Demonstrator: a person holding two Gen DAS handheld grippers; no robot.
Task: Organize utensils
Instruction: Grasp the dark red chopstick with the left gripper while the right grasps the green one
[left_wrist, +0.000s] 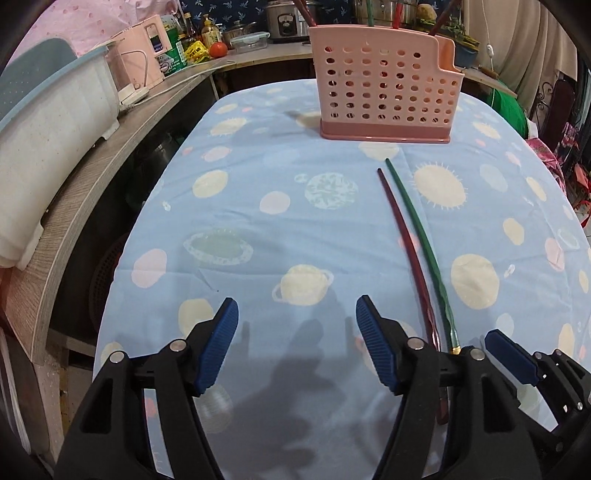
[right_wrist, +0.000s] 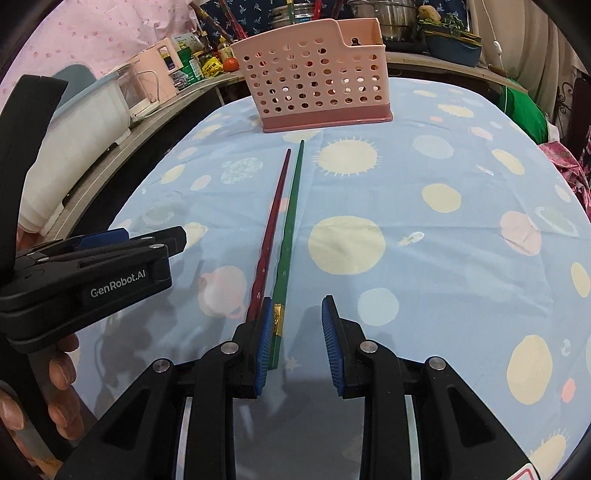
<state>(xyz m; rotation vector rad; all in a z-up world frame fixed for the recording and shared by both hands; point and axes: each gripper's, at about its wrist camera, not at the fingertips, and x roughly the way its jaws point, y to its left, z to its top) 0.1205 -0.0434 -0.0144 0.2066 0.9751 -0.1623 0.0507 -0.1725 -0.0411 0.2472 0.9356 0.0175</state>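
It was a lived-in home kitchen: a rice cooker, steel pots, sauce bottles and a tomato crowded the counter beyond the worktop's far edge, under its planet-print cloth.

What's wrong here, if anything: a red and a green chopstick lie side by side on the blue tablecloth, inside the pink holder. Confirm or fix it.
One thing is wrong: the red chopstick and green chopstick are not inside the pink holder. They lie side by side on the blue tablecloth in front of it, apart from its base. The right wrist view shows this.
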